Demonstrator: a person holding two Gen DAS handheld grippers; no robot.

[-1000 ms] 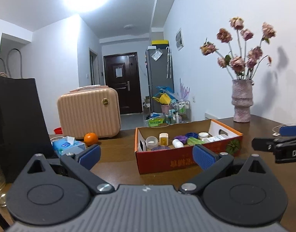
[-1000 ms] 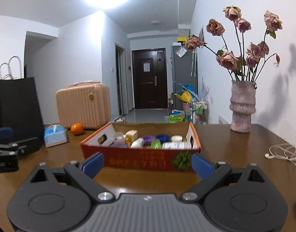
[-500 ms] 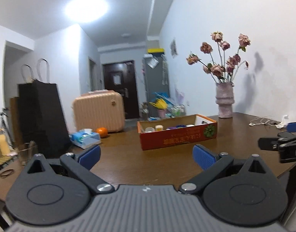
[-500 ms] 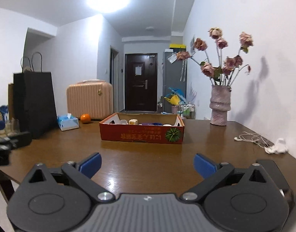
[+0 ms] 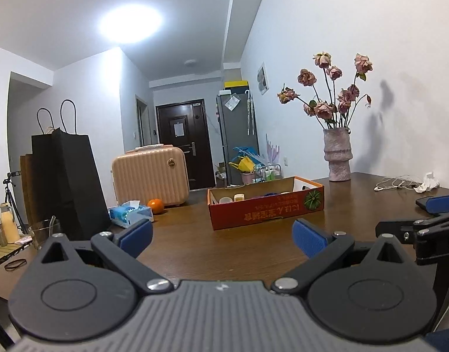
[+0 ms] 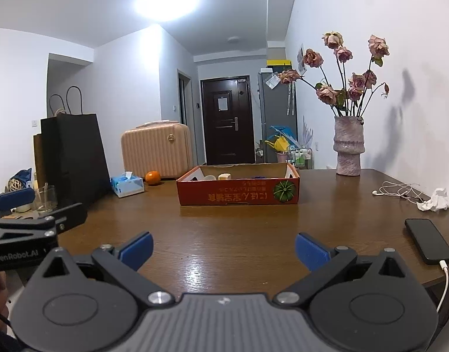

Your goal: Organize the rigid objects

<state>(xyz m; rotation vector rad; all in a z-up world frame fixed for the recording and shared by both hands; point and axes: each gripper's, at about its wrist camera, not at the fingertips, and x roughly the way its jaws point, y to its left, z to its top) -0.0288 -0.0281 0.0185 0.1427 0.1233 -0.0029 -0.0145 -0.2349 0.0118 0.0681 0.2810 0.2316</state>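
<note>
A red cardboard box stands on the brown table, holding several small containers whose tops just show above its rim. My left gripper hovers open over the table's near side, well short of the box, with nothing between its blue pads. My right gripper is also open and empty, level with the left and equally far back from the box. Each gripper appears at the edge of the other's view.
A black paper bag, glass, tissue pack, orange and peach suitcase stand left. A vase of dried roses, earphones, crumpled tissue and a charging phone lie right.
Both grippers have pulled back from the box toward the table's near edge. The box looks smaller and more table shows in front. Both stayed open.
</note>
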